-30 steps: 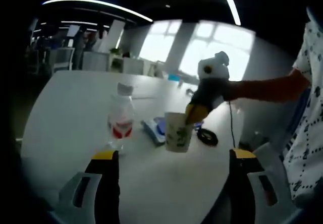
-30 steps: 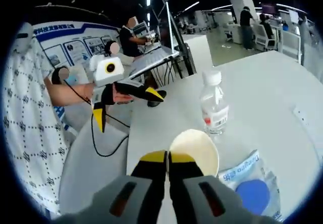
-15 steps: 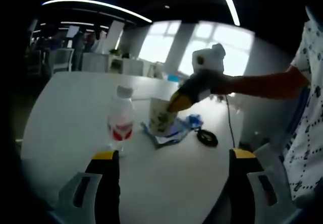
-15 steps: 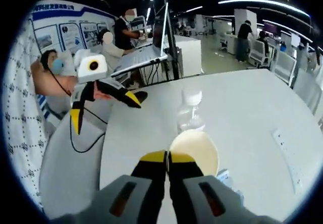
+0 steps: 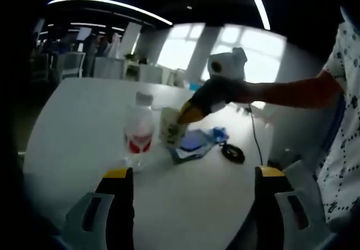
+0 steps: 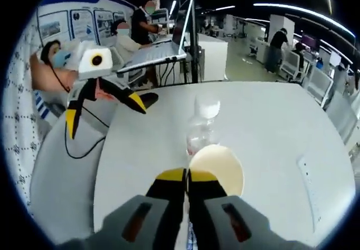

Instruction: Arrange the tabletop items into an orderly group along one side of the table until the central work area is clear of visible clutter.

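Surface: white table [image 5: 73,120] in an open office.
Right gripper [image 6: 187,175]: jaws closed on the paper cup [image 5: 171,127] rim; cup carried just beside the water bottle [image 5: 138,129].
Left gripper [image 5: 191,174]: jaws spread wide, nothing held.
Risk: bottle may be knocked over if the cup is swung closer.
Change: cup brought from the blue packet [image 5: 194,143] toward the bottle.

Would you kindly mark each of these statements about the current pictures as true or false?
1. The right tool is shut on the rim of the paper cup. True.
2. The left tool is shut. False: its jaws stand wide apart with nothing between them.
3. The water bottle lies on its side. False: it stands upright on the white table.
4. A blue packet lies on the table by the cup. True.
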Tool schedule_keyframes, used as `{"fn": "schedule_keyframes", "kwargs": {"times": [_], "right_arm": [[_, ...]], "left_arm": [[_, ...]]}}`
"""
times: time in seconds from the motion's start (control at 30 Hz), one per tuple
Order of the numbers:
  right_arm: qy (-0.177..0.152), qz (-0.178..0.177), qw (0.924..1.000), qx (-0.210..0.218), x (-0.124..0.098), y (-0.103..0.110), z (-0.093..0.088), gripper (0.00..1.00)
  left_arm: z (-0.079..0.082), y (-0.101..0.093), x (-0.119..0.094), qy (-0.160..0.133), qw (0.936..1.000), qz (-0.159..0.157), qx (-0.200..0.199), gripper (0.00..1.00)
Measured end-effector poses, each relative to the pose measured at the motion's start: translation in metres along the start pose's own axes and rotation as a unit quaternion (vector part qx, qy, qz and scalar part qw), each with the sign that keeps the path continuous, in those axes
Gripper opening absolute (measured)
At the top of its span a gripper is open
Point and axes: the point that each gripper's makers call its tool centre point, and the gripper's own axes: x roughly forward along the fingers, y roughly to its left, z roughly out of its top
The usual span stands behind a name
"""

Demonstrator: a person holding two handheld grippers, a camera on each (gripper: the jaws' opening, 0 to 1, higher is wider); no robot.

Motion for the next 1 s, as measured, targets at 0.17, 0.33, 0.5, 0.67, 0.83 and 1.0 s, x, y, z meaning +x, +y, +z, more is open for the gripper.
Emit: {"fn": "schedule_keyframes", "kwargs": {"times": [0.17,0.33,0.5,0.67,0.83,1.0], "right_arm": [[0.019,-0.006,0.9985,-0.052,0.012,-0.002,-0.008,0.00],[0.029,-0.004,0.9975,-0.064,0.024,-0.003,-0.017,0.00],[0.028,-0.011,0.9966,-0.076,0.031,-0.008,-0.023,0.00],[0.031,-0.017,0.9957,-0.086,0.037,-0.008,-0.033,0.00],[0.028,-0.022,0.9954,-0.089,0.042,-0.008,-0.038,0.00],[0.027,-0.031,0.9933,-0.108,0.044,-0.012,-0.041,0.00]], "left_arm": [[-0.002,0.003,-0.001,0.001,1.0000,0.004,-0.003,0.86],[-0.003,0.005,0.000,0.002,1.0000,0.006,-0.005,0.86],[-0.005,0.008,0.000,0.004,0.9999,0.008,-0.007,0.86],[-0.008,0.009,0.001,0.007,0.9999,0.009,-0.010,0.86],[-0.012,0.009,0.003,0.012,0.9998,0.008,-0.013,0.86],[-0.012,0.009,0.006,0.015,0.9998,0.006,-0.014,0.86]]}}
